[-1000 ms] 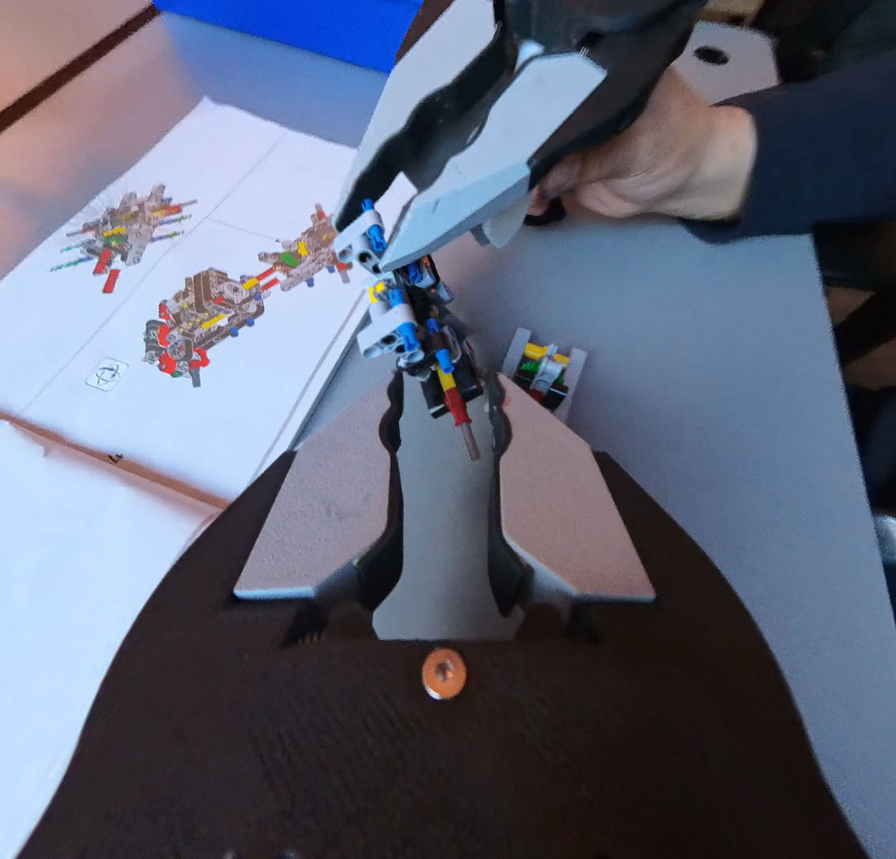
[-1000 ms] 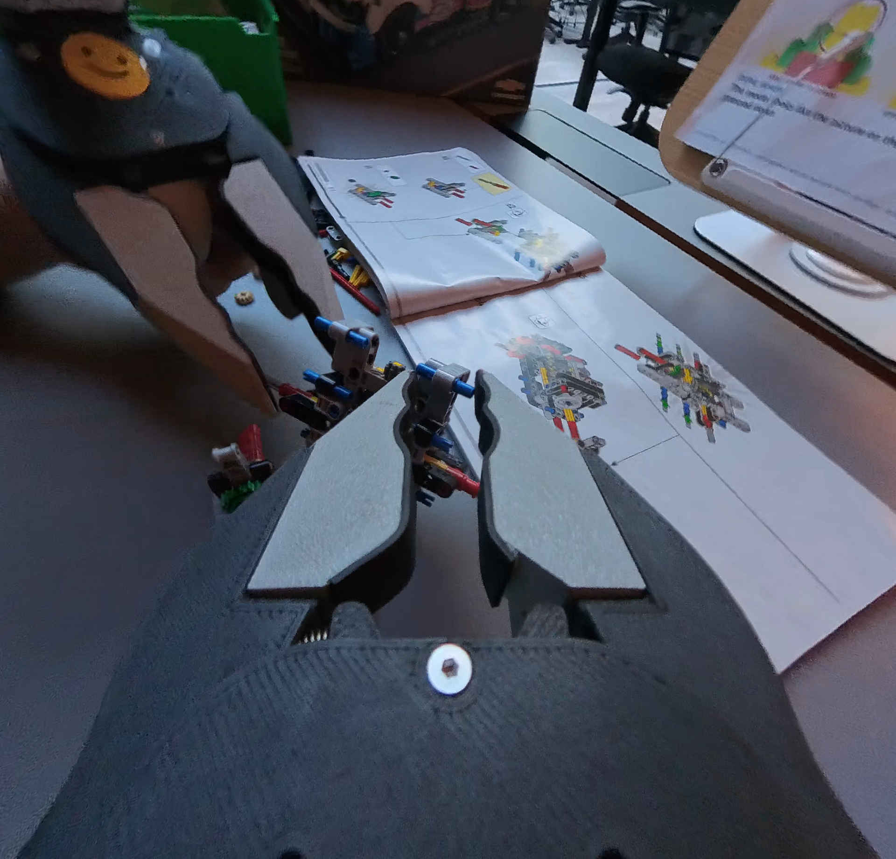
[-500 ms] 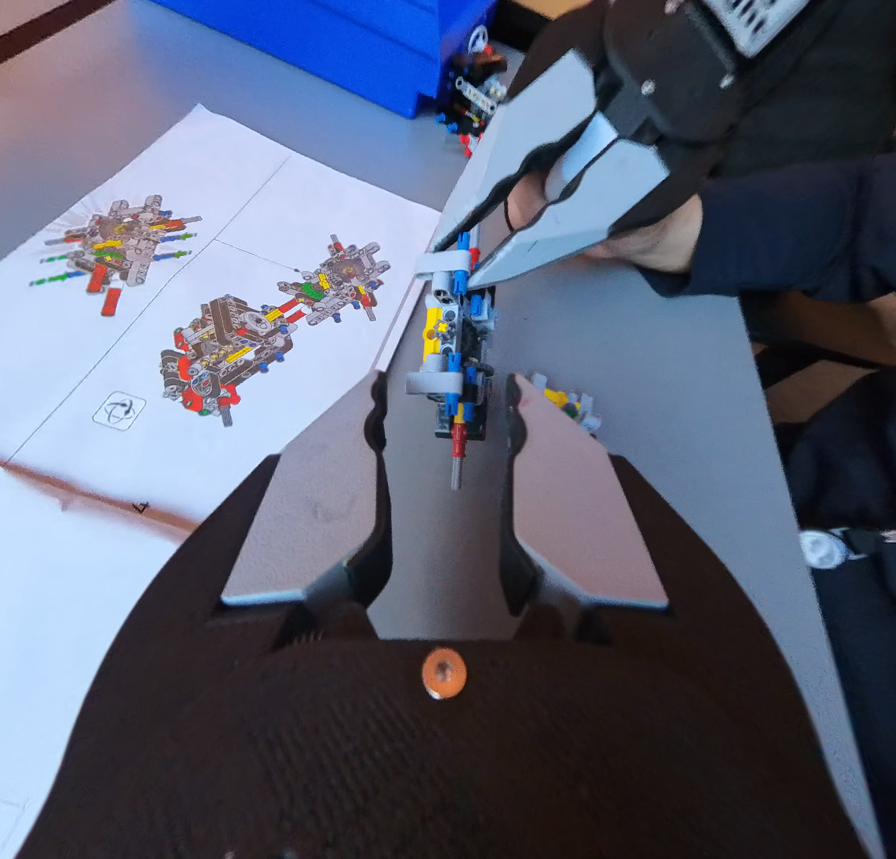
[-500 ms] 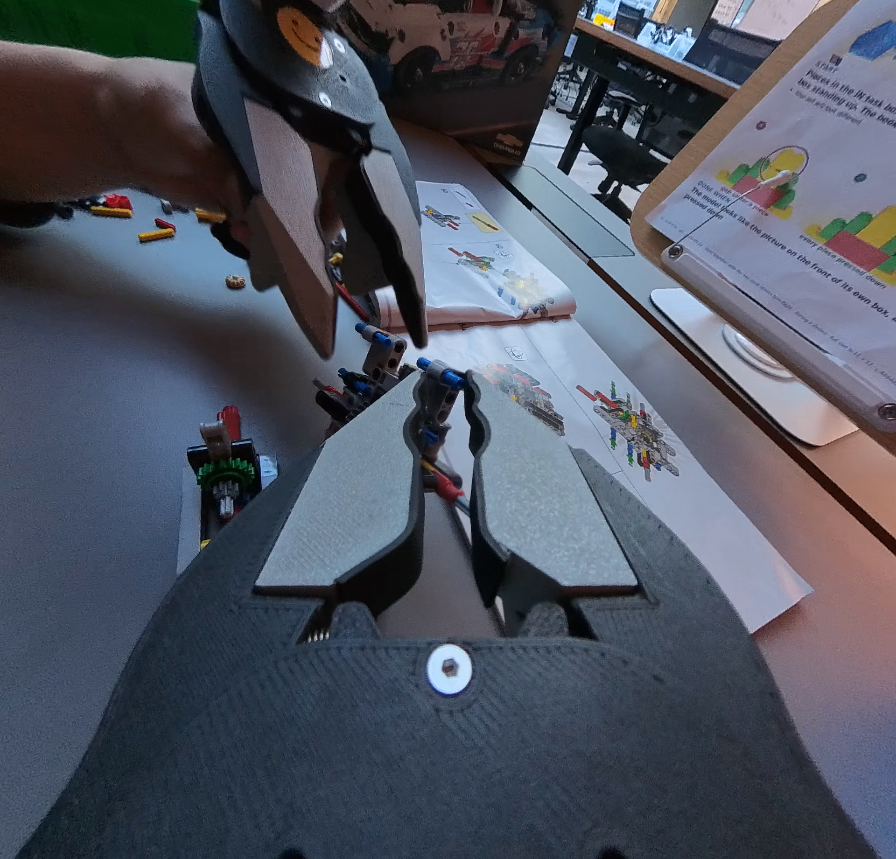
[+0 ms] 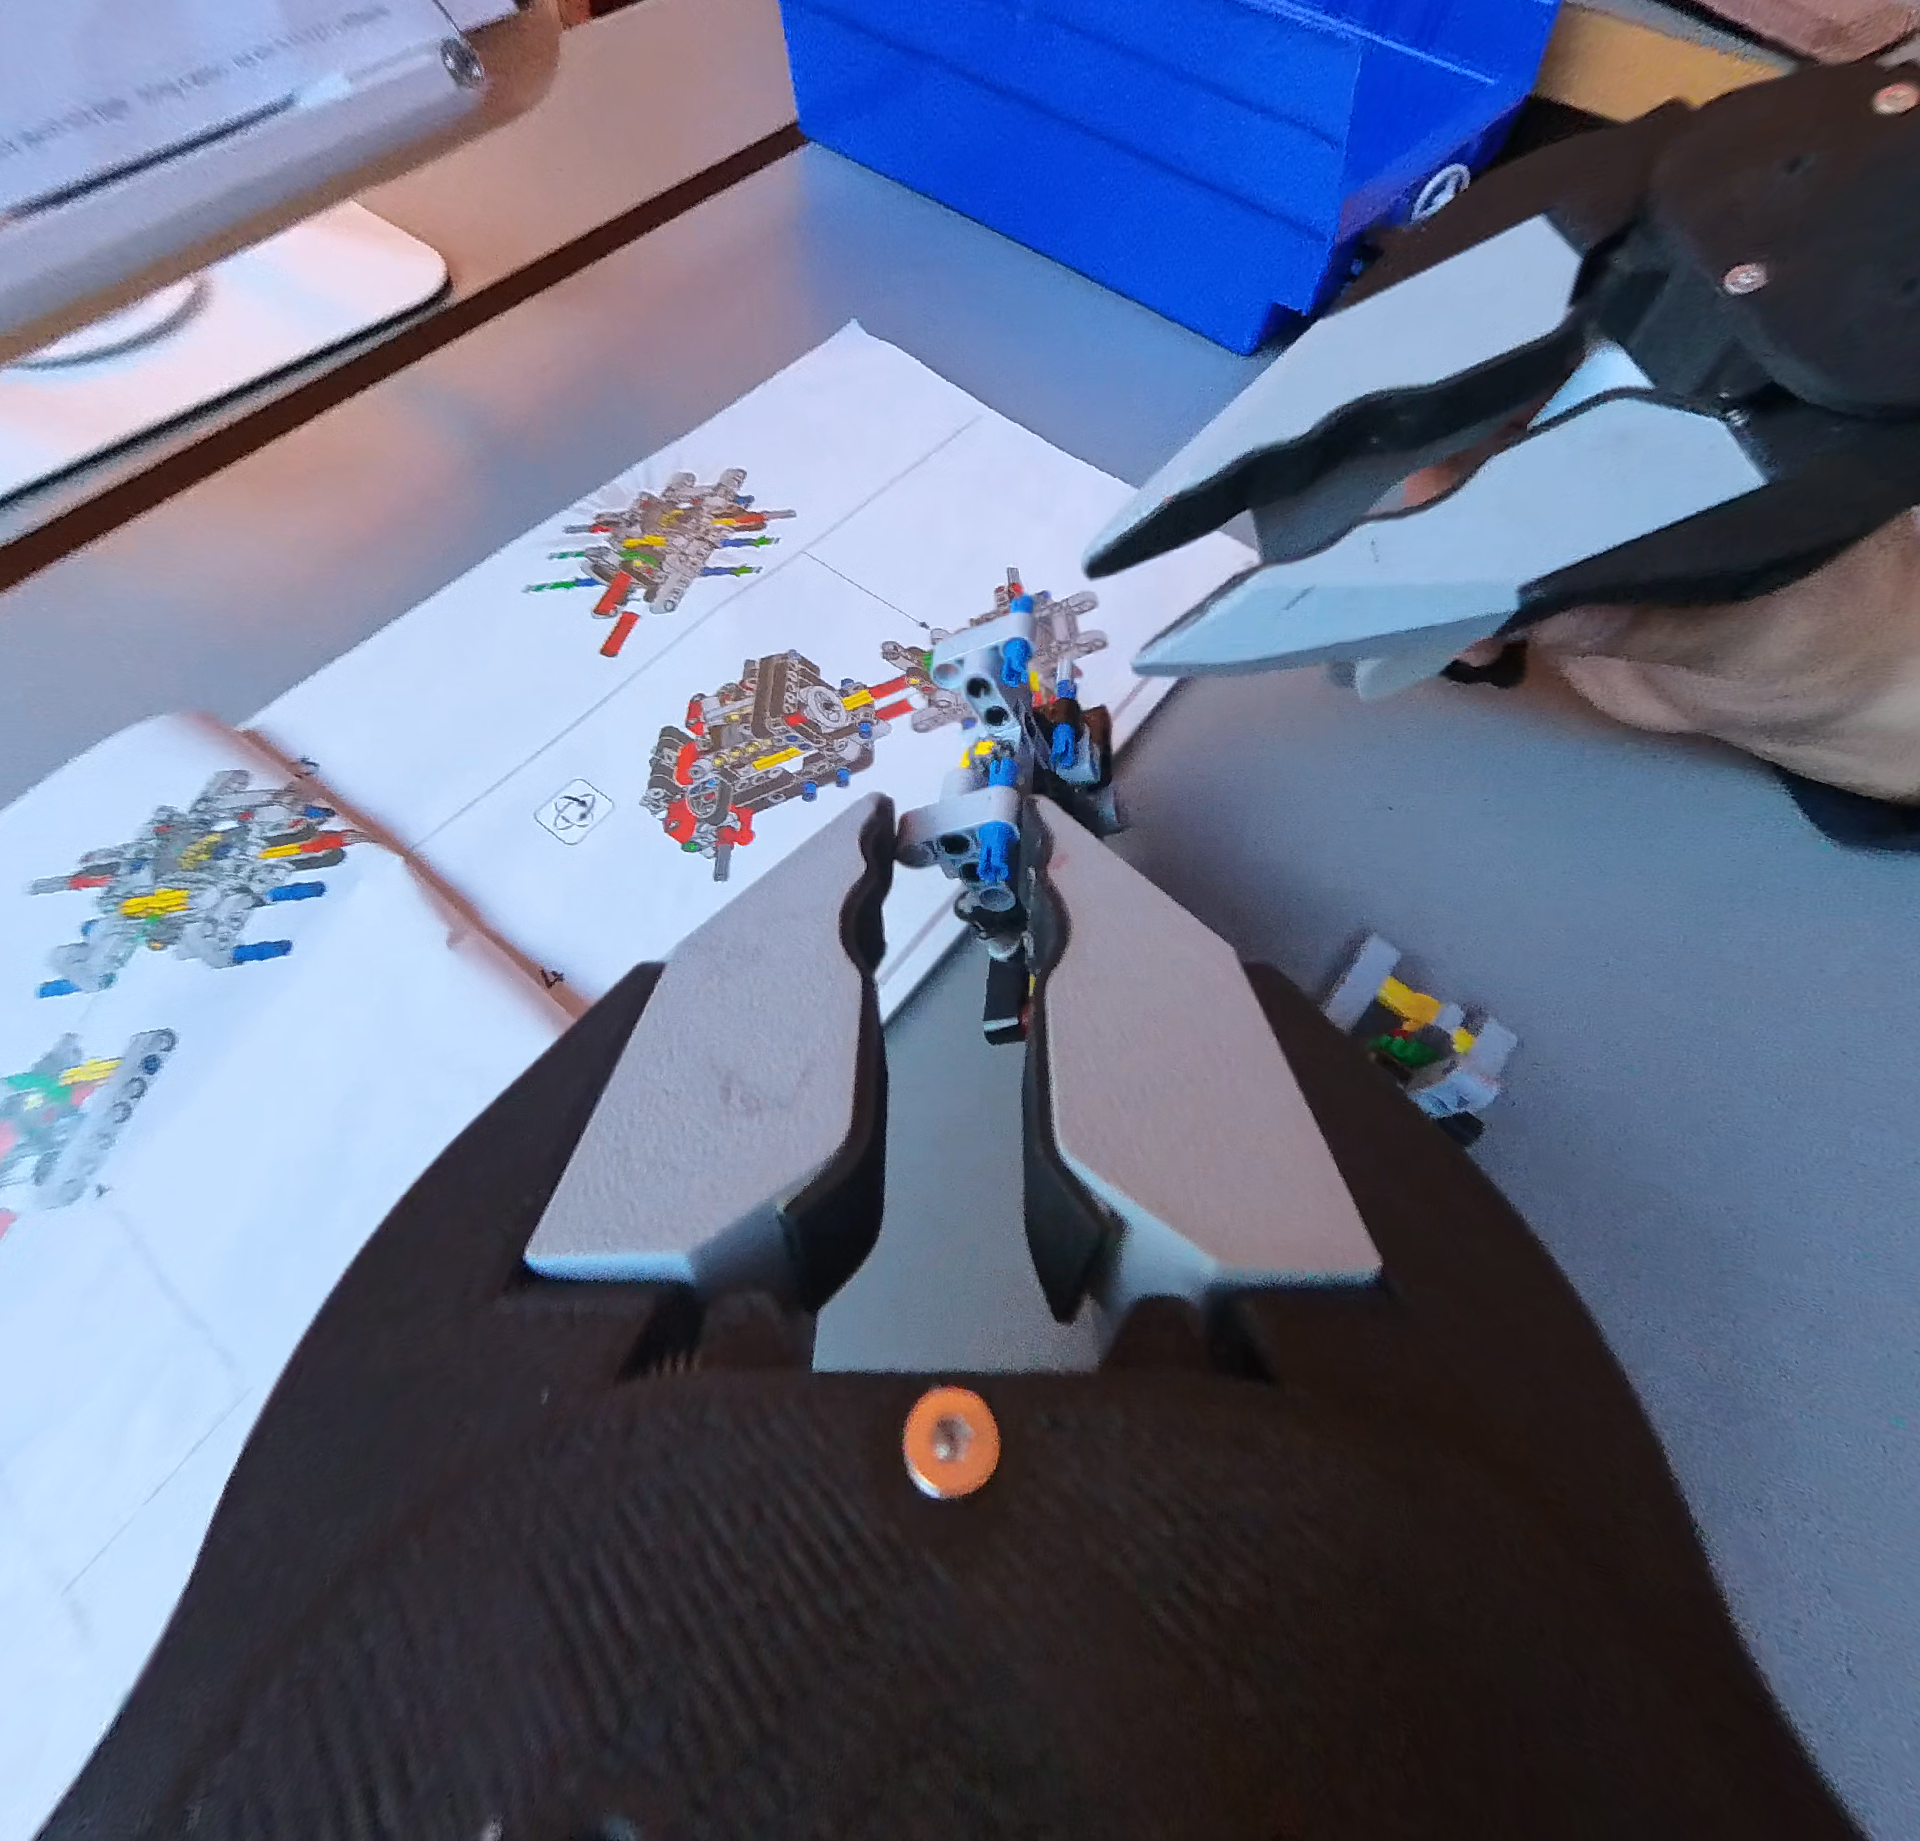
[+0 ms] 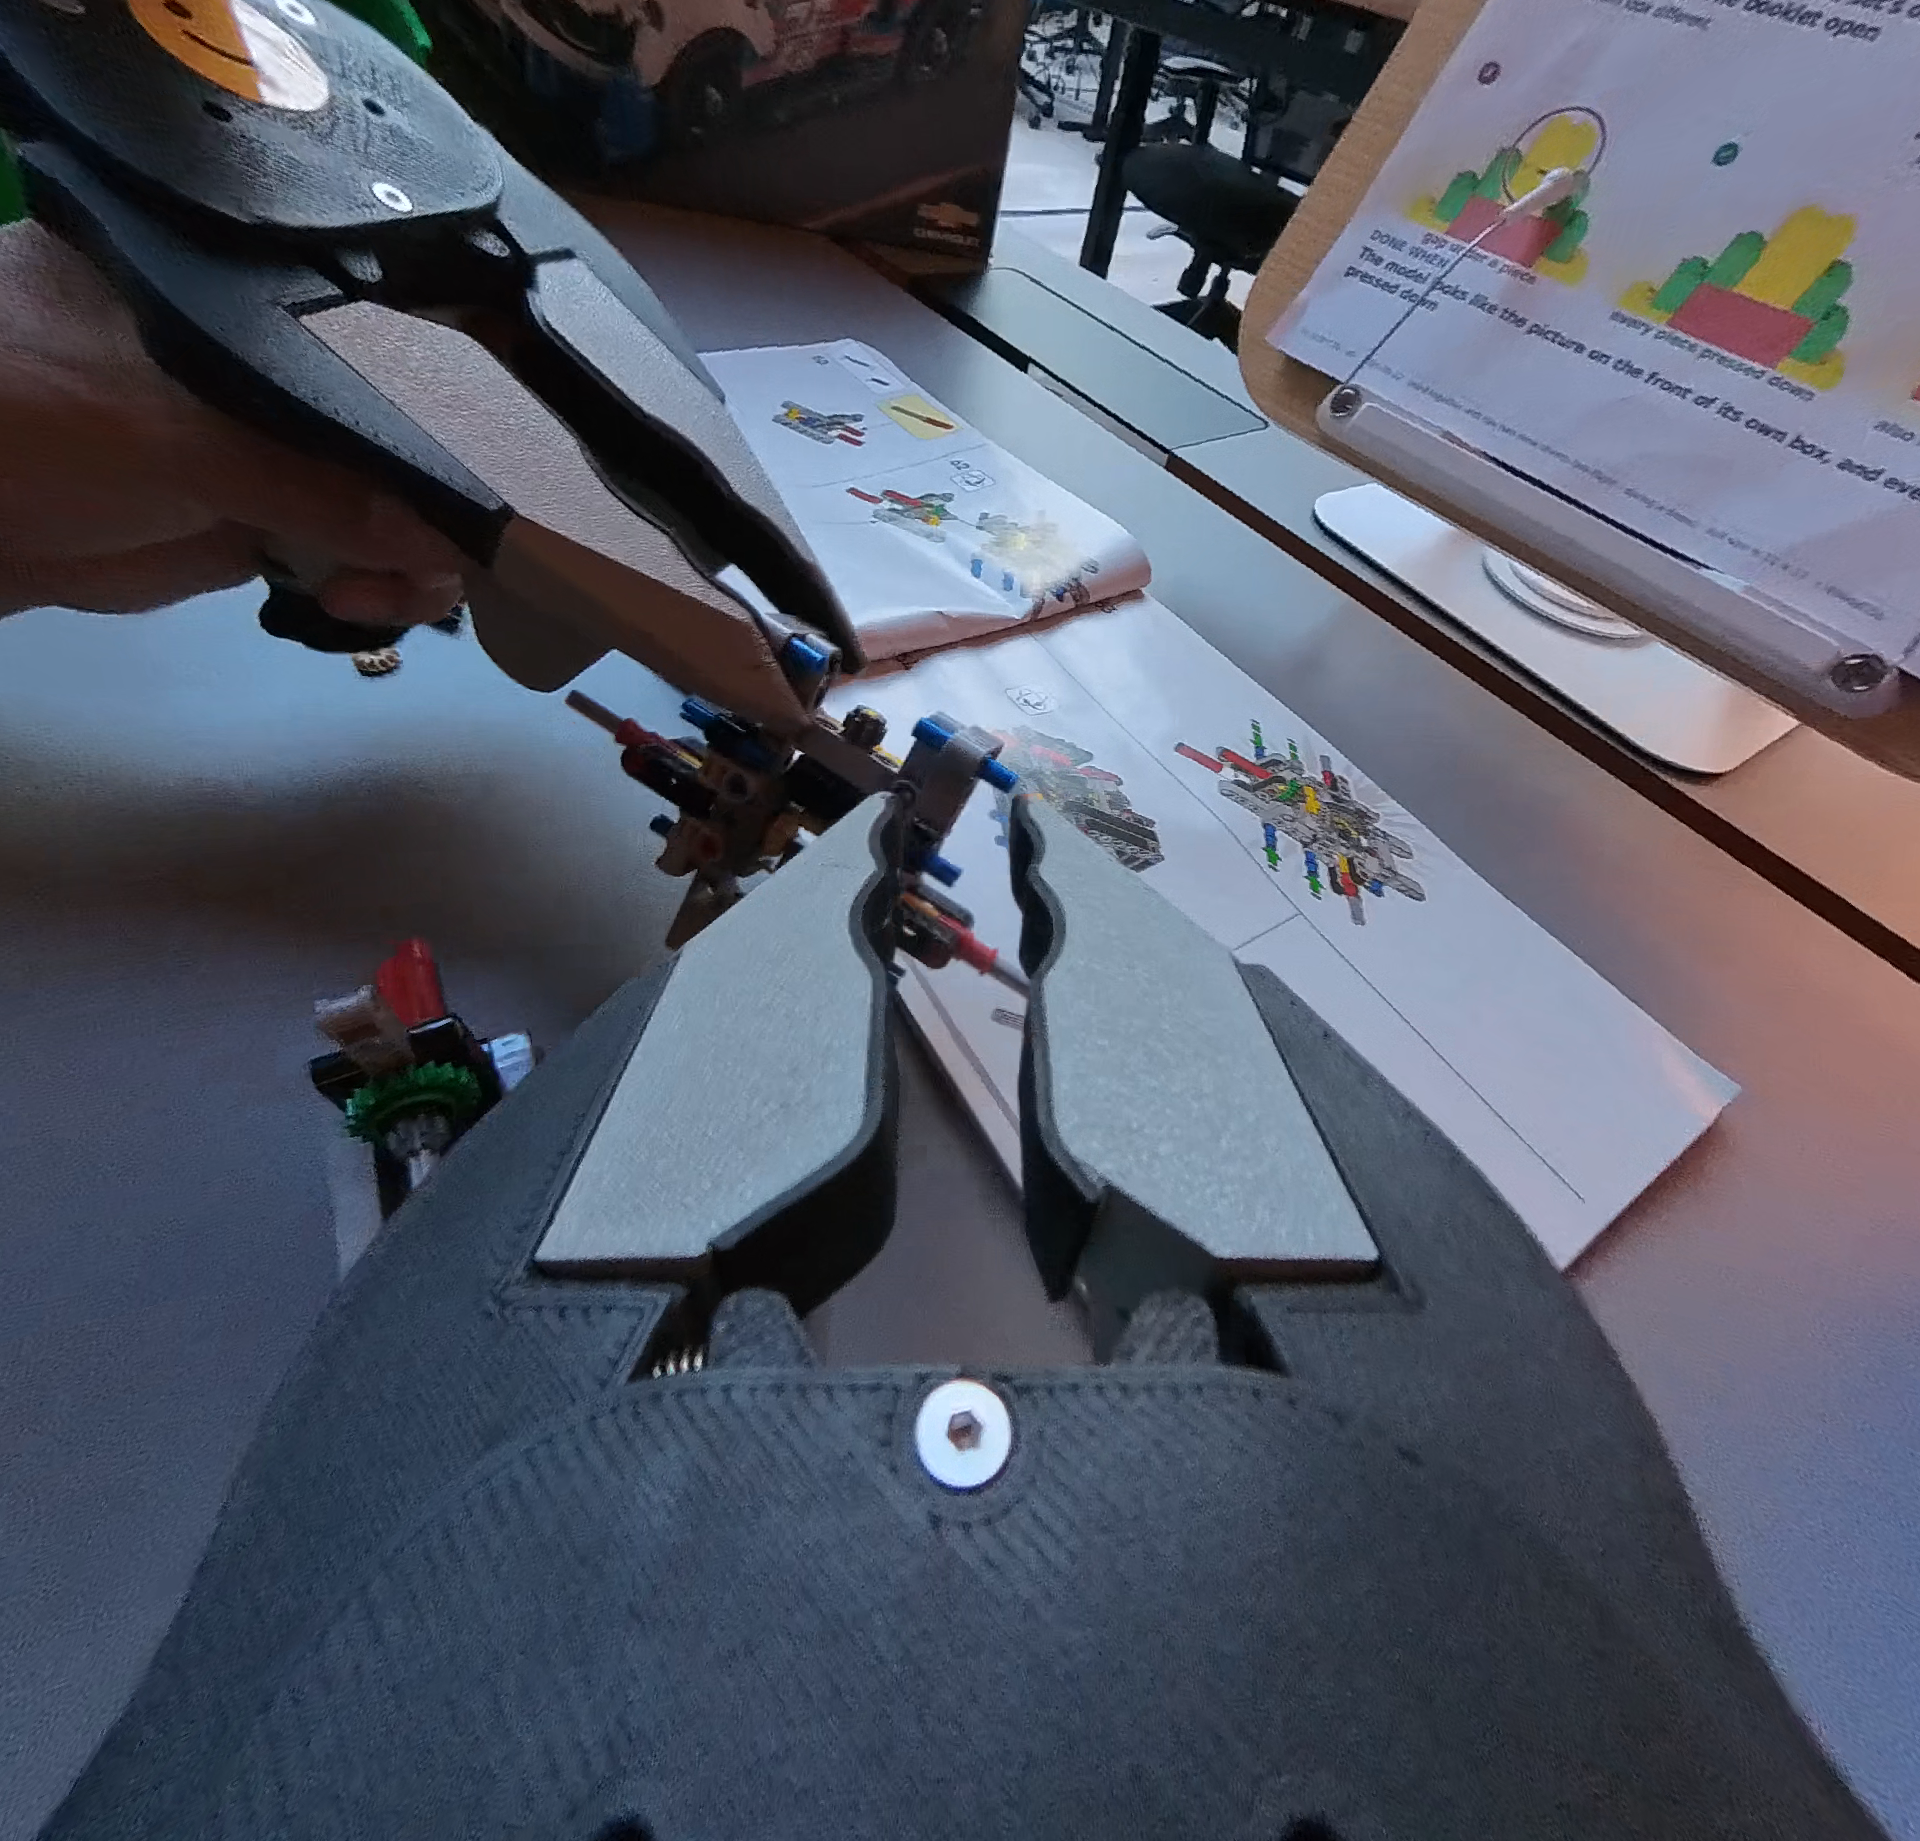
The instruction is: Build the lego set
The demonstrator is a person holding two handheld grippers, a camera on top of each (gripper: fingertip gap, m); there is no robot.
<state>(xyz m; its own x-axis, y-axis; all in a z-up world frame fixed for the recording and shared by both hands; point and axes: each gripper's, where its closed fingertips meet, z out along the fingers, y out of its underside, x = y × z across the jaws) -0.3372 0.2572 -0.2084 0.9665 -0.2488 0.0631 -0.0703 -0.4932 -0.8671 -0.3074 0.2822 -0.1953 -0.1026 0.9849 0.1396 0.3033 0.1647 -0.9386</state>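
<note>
your left gripper was clamped on the small technic-style brick assembly of grey beams, blue pins and a red axle, both pads pressing its lower grey beam, and the whole thing was held up off the grey table, right over the edge of the open white instruction booklet with coloured build diagrams.

your right gripper sat with its jaws parted. the far end of the assembly poked in between its fingertips, up against the left pad, but there was clear space on the other side, so it wasn't gripping anything.

just beside your left gripper, a second little clump of grey, yellow and green bricks lay on the table. the blue plastic bin stood at the back, and a paper sheet on a stand was off to the side.
</note>
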